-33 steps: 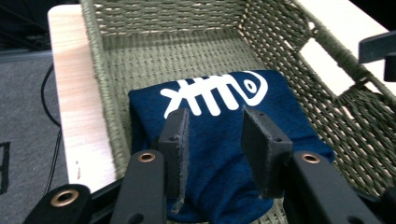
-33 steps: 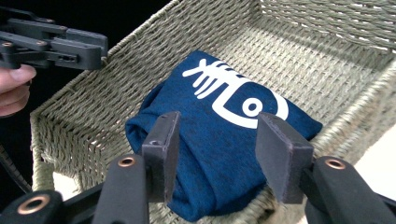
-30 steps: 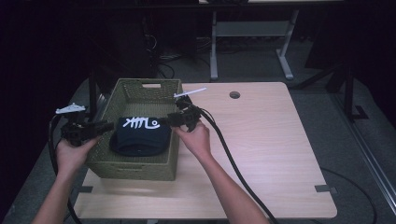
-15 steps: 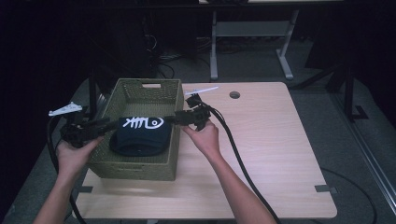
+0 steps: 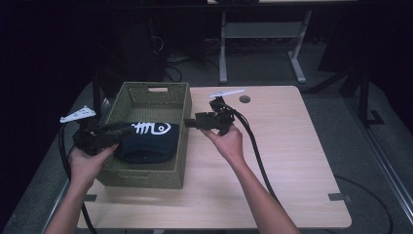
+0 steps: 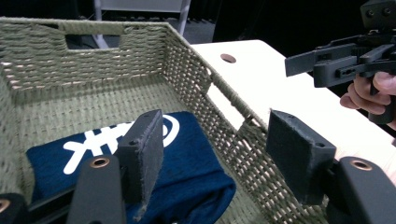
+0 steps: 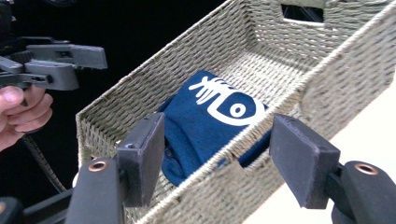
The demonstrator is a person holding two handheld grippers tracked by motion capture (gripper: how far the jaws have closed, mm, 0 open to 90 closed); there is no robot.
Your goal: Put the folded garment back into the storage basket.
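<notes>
We hold both grippers open and empty, jaws just widened: left gripper [image 5: 127,130] above the folded cloth [image 5: 146,142] in the basket [image 5: 146,175], right gripper [image 5: 191,123] just beyond its right wall.

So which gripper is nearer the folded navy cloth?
Left. The left gripper hangs over the navy cloth in the basket; the right gripper is outside its right wall.

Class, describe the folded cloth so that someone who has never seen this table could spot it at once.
Start at the light wooden table; on its left side stands an olive-green woven rectangular basket. Inside, toward the near end, lies a folded dark navy cloth. It is the basket's sole content, marked by a white printed design on top.
</notes>
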